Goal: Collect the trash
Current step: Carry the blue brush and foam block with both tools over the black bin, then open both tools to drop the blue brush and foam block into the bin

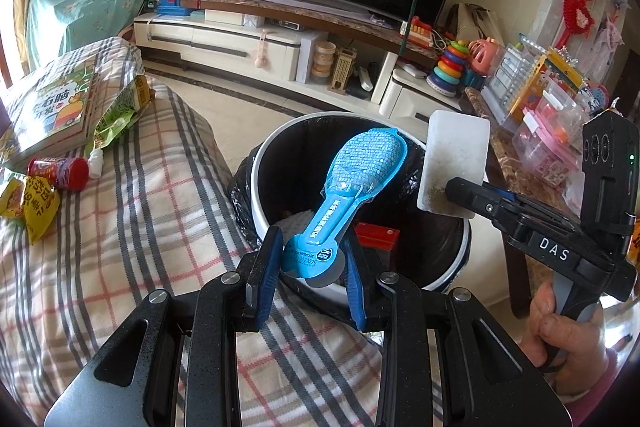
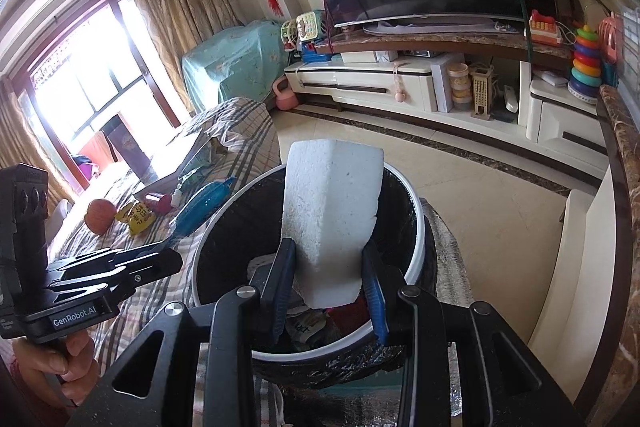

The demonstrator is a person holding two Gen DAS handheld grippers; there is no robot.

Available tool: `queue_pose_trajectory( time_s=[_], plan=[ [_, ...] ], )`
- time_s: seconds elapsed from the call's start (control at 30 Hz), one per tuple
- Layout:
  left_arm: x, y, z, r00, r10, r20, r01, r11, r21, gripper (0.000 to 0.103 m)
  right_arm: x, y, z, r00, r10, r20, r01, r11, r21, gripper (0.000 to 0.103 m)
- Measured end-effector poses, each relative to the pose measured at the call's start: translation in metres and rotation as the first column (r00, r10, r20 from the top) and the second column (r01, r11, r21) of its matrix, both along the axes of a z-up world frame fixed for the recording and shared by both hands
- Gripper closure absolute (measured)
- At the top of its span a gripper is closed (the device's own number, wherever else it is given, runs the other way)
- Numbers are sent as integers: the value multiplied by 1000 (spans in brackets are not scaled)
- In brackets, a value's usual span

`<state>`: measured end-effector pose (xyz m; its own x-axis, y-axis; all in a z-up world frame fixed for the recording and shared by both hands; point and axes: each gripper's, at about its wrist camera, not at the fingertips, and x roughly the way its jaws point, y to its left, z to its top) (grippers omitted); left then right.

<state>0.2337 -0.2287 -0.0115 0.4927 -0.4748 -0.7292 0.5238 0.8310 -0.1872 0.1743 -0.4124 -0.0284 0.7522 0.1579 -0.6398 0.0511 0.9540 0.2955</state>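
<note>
My left gripper is shut on the handle end of a blue plastic paddle-shaped package, held over the near rim of a round bin lined with a black bag. My right gripper is shut on a white foam block, which hangs over the same bin. From the left wrist view the foam block sits at the bin's right side, clamped by the right gripper's fingers. Trash lies inside the bin, including a red piece. The blue package shows left of the bin in the right wrist view.
A plaid-covered sofa on the left holds a book, a green wrapper, a red can, a yellow packet and an orange ball. A TV stand with toys lines the far wall. A marble-topped table stands right.
</note>
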Motion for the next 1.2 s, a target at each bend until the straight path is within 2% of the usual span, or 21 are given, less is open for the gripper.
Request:
queue_pose_trajectory(
  time_s=[0.77, 0.87, 0.9, 0.93, 1.0, 1.1, 1.2],
  plan=[
    [15, -14, -3, 1000, -5, -21, 5, 1000, 24, 73, 19, -1, -4, 998, 21, -55, -23, 1000, -20, 66],
    [15, -13, -3, 1000, 2, -26, -2, 1000, 17, 71, 18, -4, -3, 998, 16, -55, -16, 1000, -8, 63],
    [15, -12, -3, 1000, 5, -28, -5, 1000, 16, 66, 19, -5, -3, 998, 16, -54, -17, 1000, -3, 60],
    [15, -11, -3, 1000, 10, -28, -10, 1000, 15, 56, 18, -5, -2, 999, 16, -51, -15, 1000, 3, 52],
    [14, -7, -2, 1000, 22, -19, -22, 1000, 13, 49, 16, -6, 0, 999, 13, -42, -12, 1000, 10, 43],
    [11, 1, -1, 999, 41, -23, -41, 999, 6, 43, 13, -5, 3, 999, 12, -32, -11, 1000, 18, 39],
    [6, 16, -3, 997, 70, -25, -70, 998, -4, 38, 9, -2, 7, 1000, 13, -15, -13, 1000, 28, 27]
  ],
)
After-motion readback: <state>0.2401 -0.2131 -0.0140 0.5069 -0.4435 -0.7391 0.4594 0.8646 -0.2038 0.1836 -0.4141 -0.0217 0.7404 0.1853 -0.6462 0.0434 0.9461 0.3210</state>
